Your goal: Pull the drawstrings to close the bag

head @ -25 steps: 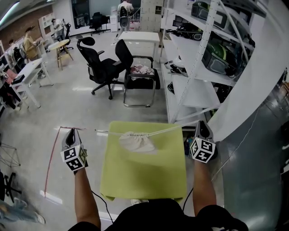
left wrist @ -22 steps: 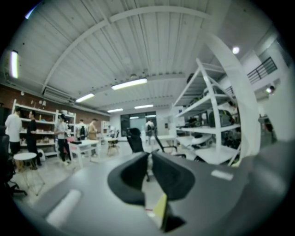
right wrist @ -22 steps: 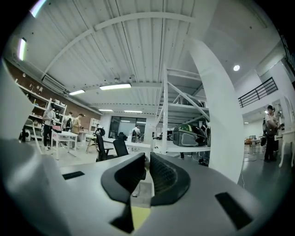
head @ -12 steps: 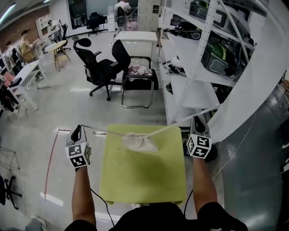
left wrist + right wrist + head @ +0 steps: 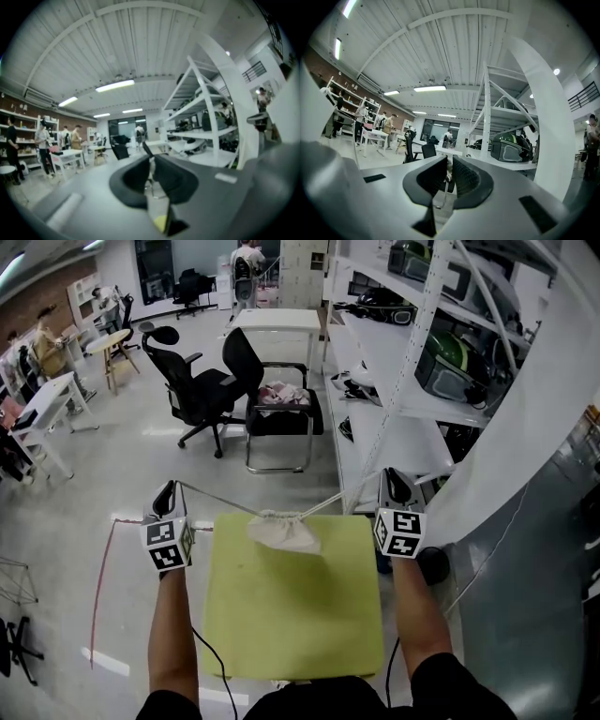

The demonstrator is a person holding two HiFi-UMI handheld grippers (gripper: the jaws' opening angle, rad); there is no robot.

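Observation:
A small white drawstring bag (image 5: 284,532) lies at the far edge of the lime-green table (image 5: 291,634), its mouth gathered tight. One white drawstring (image 5: 220,500) runs up and left from the mouth to my left gripper (image 5: 169,487), which is shut on it. The other drawstring (image 5: 339,497) runs up and right to my right gripper (image 5: 390,474), also shut on its cord. Both cords are taut. In the left gripper view the cord (image 5: 150,177) sits pinched between the near-closed jaws. The right gripper view shows its cord (image 5: 449,172) the same way.
White metal shelving (image 5: 403,427) with bags and gear stands close on the right. A black frame chair (image 5: 274,413) holding cloth and a black office chair (image 5: 192,381) stand beyond the table. Red tape (image 5: 101,587) marks the floor at left. People are far back.
Both grippers have risen and drawn closer to the table's sides, the left one moving right. The cords now slope up from the bag's mouth instead of running level.

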